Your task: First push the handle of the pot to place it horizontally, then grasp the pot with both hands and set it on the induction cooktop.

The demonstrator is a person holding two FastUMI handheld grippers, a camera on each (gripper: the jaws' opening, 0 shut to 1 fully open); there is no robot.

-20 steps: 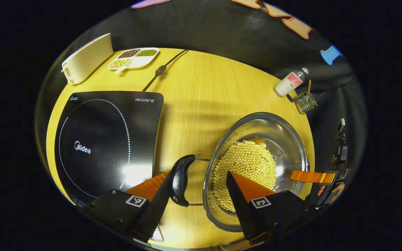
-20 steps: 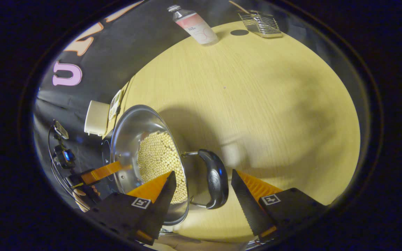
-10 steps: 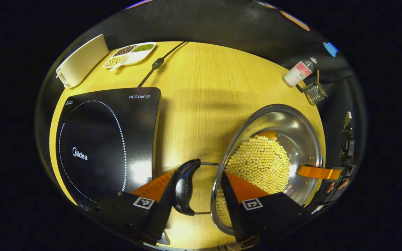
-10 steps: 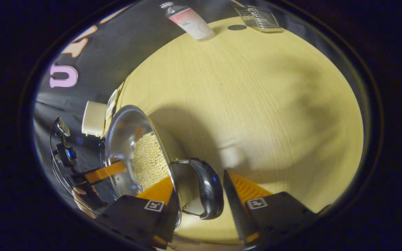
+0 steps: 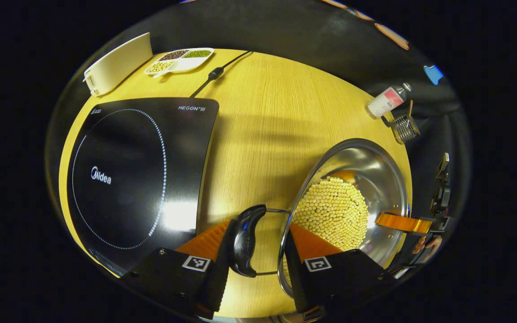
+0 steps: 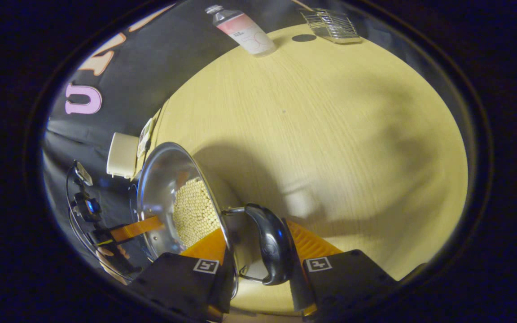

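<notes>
Both grippers at the pot's handles

Wooden tabletop (image 5: 267, 116) fills the booth, lit yellow against the dark cloth wall. On its left part in the left gripper view lies the black cooktop (image 5: 137, 175), flat and bare, with a cord (image 5: 216, 74) running off from its far edge. Beyond it sit a white box (image 5: 117, 63) and a divided dish (image 5: 180, 60) of grains. At the far right edge stand a tipped bottle (image 5: 386, 101) and a small wire basket (image 5: 404, 128).

The steel pot (image 5: 370, 175), holding a heap of pale beans (image 5: 332, 211), sits on the wood to the right of the cooktop, apart from it. The left gripper (image 5: 260, 249) straddles the pot's near black handle (image 5: 245, 240): one finger lies against the handle's outer side, the other reaches over the rim into the pot. I cannot tell whether both press, so its grip is uncertain.

In the right gripper view the right gripper (image 6: 258, 269) is closed in on the other handle (image 6: 269, 244); one finger sits tight against the handle, the other is at the pot (image 6: 164, 179) rim, beside the beans (image 6: 193, 208). Whether the clamp is firm I cannot tell. The bottle (image 6: 245, 29) and basket (image 6: 330, 24) lie at the table's (image 6: 330, 134) far end. A hand (image 6: 110, 258) holding the left gripper shows beyond the pot.
</notes>
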